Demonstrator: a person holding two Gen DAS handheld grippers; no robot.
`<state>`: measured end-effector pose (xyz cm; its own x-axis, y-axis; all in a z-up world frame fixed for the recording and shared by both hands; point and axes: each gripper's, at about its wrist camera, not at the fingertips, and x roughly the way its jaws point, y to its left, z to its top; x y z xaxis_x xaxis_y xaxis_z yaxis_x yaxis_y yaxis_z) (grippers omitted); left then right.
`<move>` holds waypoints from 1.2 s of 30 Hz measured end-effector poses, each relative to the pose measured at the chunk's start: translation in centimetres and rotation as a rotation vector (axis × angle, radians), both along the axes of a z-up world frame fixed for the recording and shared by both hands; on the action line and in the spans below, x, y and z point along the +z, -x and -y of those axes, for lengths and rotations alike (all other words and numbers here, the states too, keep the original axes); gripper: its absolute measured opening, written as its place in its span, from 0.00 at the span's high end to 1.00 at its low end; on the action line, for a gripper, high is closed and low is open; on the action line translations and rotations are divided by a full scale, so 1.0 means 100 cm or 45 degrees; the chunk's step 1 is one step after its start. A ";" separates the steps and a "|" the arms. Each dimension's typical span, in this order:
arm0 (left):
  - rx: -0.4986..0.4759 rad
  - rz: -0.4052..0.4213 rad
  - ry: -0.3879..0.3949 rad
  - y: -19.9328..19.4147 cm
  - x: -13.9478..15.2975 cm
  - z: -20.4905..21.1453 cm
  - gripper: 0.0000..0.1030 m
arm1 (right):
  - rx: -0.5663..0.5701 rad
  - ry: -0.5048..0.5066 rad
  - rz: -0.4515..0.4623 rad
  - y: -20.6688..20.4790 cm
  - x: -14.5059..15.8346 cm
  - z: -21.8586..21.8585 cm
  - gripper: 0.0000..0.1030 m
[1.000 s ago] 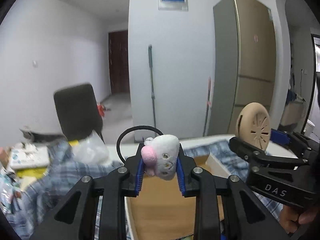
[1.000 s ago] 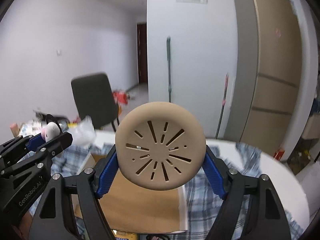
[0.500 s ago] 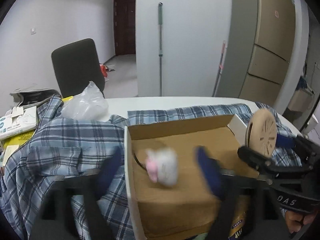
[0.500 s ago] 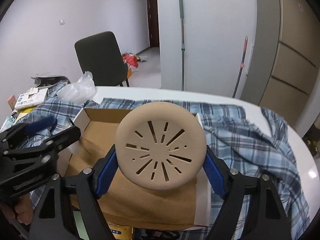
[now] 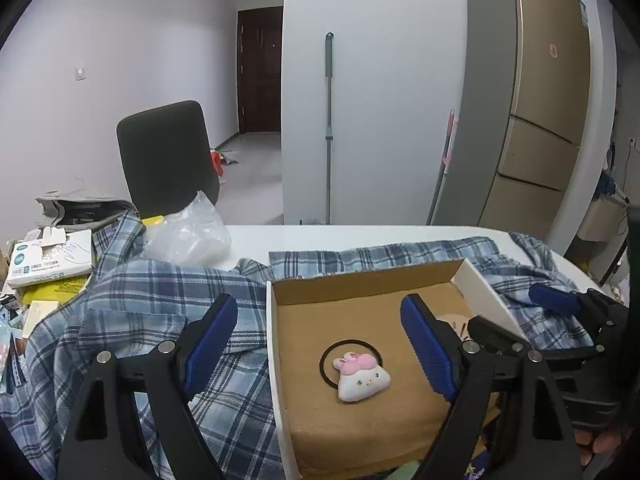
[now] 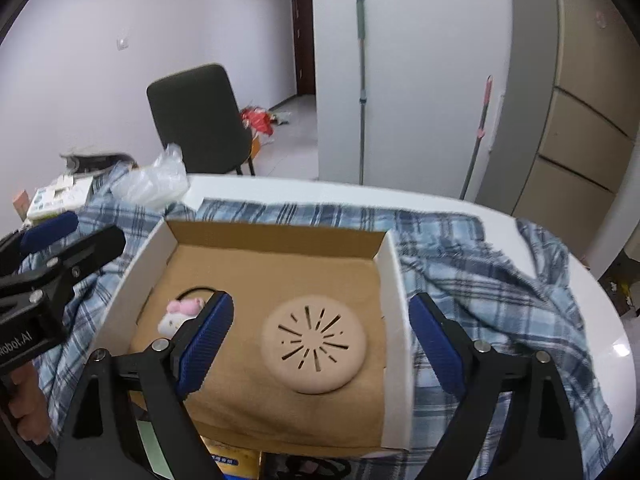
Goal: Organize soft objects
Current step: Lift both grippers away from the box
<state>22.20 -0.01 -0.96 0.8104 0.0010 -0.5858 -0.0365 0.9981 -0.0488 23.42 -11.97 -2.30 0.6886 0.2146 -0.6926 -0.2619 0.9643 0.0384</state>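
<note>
A white plush bunny [image 5: 362, 377] with a pink bow and a black loop lies on the brown floor of the open cardboard box [image 5: 360, 278]. My left gripper [image 5: 320, 344] is open and empty above it. In the right wrist view a tan round slotted disc [image 6: 314, 344] lies flat in the same box [image 6: 394, 280], right of the bunny [image 6: 178, 316]. My right gripper [image 6: 320, 336] is open and empty above the disc. The left gripper [image 6: 60, 240] shows at that view's left edge.
A blue plaid cloth [image 5: 140, 312] covers the white table [image 5: 360, 236] around the box. A clear plastic bag [image 5: 188, 236], boxes and papers [image 5: 44, 256] lie at the left. A dark chair [image 5: 166, 160] stands behind, with mop handles and a fridge [image 5: 532, 100] beyond.
Both grippers have opened and tilted down toward the box. The bunny left the left gripper and the disc left the right gripper; both now lie in the box.
</note>
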 end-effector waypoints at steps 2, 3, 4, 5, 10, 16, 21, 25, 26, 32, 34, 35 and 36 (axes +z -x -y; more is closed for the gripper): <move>-0.012 0.028 -0.014 0.007 0.012 0.002 0.17 | -0.017 -0.003 0.026 0.003 0.012 0.003 0.14; -0.016 0.051 -0.031 0.013 0.018 0.004 0.17 | -0.024 -0.003 0.040 0.005 0.018 0.003 0.14; -0.023 0.091 -0.059 0.021 0.026 0.006 0.17 | -0.031 -0.003 0.055 0.009 0.025 0.004 0.14; -0.032 0.122 -0.078 0.029 0.031 0.007 0.17 | -0.034 -0.005 0.074 0.013 0.033 0.004 0.14; -0.083 0.262 -0.096 0.077 0.057 0.008 0.17 | -0.043 -0.014 0.172 0.044 0.070 0.006 0.14; -0.129 0.394 -0.110 0.139 0.074 0.001 0.17 | -0.021 -0.055 0.251 0.097 0.093 0.007 0.14; -0.125 0.434 -0.091 0.177 0.065 -0.003 0.17 | -0.006 -0.066 0.286 0.136 0.094 0.008 0.14; -0.155 0.359 -0.122 0.191 0.043 0.001 0.17 | -0.006 -0.052 0.302 0.161 0.082 0.007 0.14; -0.158 0.340 -0.112 0.193 0.038 0.000 0.17 | -0.002 -0.048 0.296 0.165 0.078 0.006 0.14; -0.152 0.316 -0.103 0.198 0.009 -0.007 0.17 | 0.012 -0.010 0.279 0.178 0.051 0.001 0.14; -0.149 0.315 -0.122 0.198 0.002 -0.008 0.17 | 0.016 0.003 0.289 0.180 0.042 0.000 0.14; -0.151 0.311 -0.128 0.196 -0.004 -0.008 0.17 | 0.018 0.005 0.293 0.181 0.037 -0.001 0.14; -0.148 0.300 -0.135 0.195 -0.008 -0.008 0.17 | 0.018 0.009 0.293 0.182 0.033 -0.002 0.14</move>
<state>2.74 0.79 -1.80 0.9227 -0.0487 -0.3825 0.0785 0.9949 0.0627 5.26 -11.80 0.98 0.8254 0.2213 -0.5194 -0.2768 0.9604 -0.0306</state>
